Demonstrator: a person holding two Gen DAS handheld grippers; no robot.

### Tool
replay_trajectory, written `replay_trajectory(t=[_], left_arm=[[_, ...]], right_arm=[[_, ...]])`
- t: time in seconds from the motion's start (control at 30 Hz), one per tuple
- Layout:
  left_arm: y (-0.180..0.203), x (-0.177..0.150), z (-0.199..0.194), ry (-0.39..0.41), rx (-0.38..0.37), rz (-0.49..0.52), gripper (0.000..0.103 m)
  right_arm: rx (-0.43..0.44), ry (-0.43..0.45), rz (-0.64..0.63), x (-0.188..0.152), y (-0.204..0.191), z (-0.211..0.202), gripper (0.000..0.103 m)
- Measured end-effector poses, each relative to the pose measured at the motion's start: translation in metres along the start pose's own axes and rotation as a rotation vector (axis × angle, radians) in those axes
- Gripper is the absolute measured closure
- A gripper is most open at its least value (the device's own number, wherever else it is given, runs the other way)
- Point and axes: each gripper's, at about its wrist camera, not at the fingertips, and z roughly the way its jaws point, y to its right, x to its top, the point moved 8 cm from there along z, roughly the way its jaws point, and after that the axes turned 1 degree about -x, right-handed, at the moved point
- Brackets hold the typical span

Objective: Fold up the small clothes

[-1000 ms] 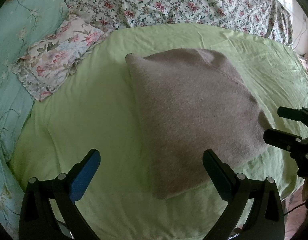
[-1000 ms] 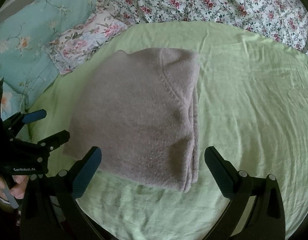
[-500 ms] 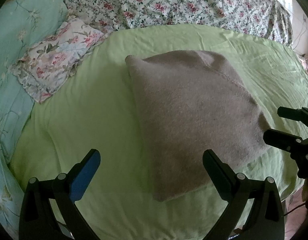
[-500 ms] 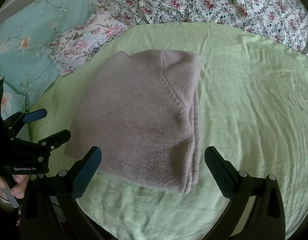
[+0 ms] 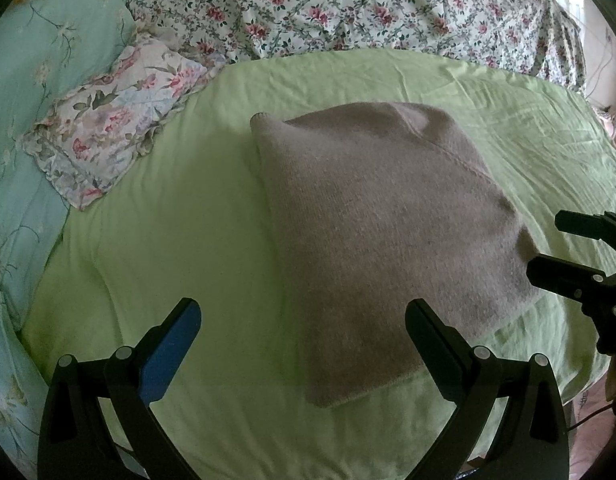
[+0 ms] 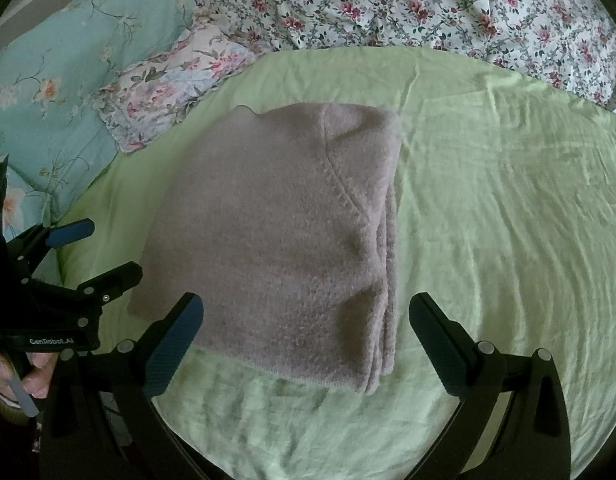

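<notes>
A grey-brown knit garment (image 5: 380,232) lies folded into a thick rectangle on the light green sheet (image 5: 167,240); it also shows in the right wrist view (image 6: 283,248), with stacked layer edges along its right side. My left gripper (image 5: 303,332) is open and empty, held above the garment's near left corner. My right gripper (image 6: 308,328) is open and empty above the garment's near edge. Each gripper shows in the other's view: the right one (image 5: 548,248) beside the garment's right corner, the left one (image 6: 107,252) beside its left edge.
A small floral pillow (image 5: 111,120) and a teal floral quilt (image 5: 35,64) lie at the left. A white flowered bedspread (image 5: 368,4) is bunched along the back. The green sheet (image 6: 508,220) stretches to the right of the garment.
Almost nothing differs. Both grippers stay open above the folded garment, with only a slight drift of the views.
</notes>
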Motion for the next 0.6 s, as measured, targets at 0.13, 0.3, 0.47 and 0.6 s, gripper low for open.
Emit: replay_trajectory(t=[0.13, 0.3, 0.47, 0.6], left_arm=[[0.0001, 0.0004, -0.0004, 0.000, 0.000, 0.001, 0.001], [-0.0014, 0.0029, 0.0008, 0.002, 0.001, 0.006, 0.001], [-0.0015, 0.0033, 0.0011, 0.003, 0.001, 0.005, 0.001], [-0.0016, 0.0033, 0.0012, 0.002, 0.002, 0.006, 0.001]], right_arm=[[0.001, 0.002, -0.003, 0.0025, 0.0012, -0.0002, 0.001], [0.001, 0.002, -0.003, 0.0030, 0.0011, -0.0001, 0.001], [0.003, 0.003, -0.002, 0.0038, 0.0015, 0.0002, 0.001], [0.002, 0.006, -0.001, 0.0072, 0.0020, 0.0005, 0.001]])
